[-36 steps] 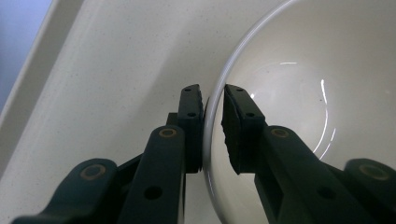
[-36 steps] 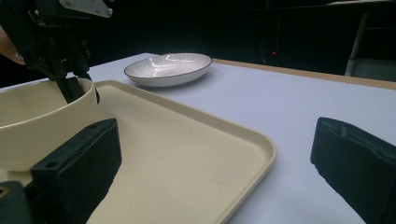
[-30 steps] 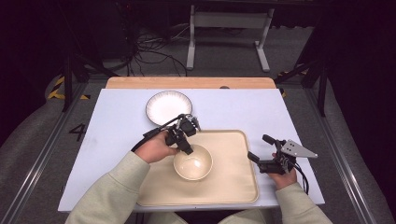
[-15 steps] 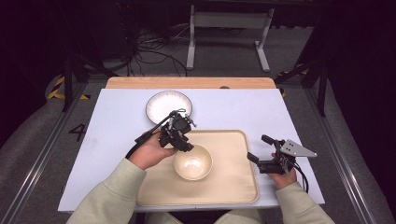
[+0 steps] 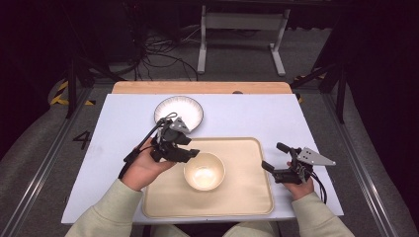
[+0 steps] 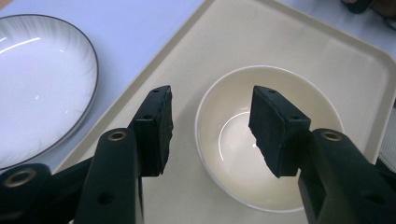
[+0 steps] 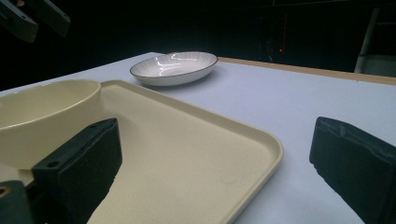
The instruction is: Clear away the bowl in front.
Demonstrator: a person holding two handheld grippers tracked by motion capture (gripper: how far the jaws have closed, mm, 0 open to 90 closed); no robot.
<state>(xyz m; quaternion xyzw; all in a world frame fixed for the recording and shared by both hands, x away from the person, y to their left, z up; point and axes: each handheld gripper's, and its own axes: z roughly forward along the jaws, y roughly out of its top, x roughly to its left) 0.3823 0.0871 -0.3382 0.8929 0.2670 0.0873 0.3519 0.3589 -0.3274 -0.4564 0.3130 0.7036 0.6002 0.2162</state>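
Two grippers are held at the cream tray (image 5: 247, 197). One cream bowl (image 5: 204, 171) is seen sitting on the tray, toward its left side. The left gripper (image 6: 210, 123) is held just above the bowl's left rim, jaws spread apart and empty. The right gripper (image 5: 276, 158) is held at the tray's right edge, jaws wide and empty. One white plate (image 5: 179, 110) is set just behind the tray.

Setting: recording lab or test studio, probably, since the surroundings are dim. Evidence: white tabletop (image 5: 237, 118) with wooden far edge, standing on grey carpet; dark backdrop; tangle of black cables (image 5: 153, 54) on the floor at far left; white metal stand (image 5: 242, 29) beyond; yellow-black hazard tape (image 5: 62, 94) at left; floor numeral "4" (image 5: 81, 139).
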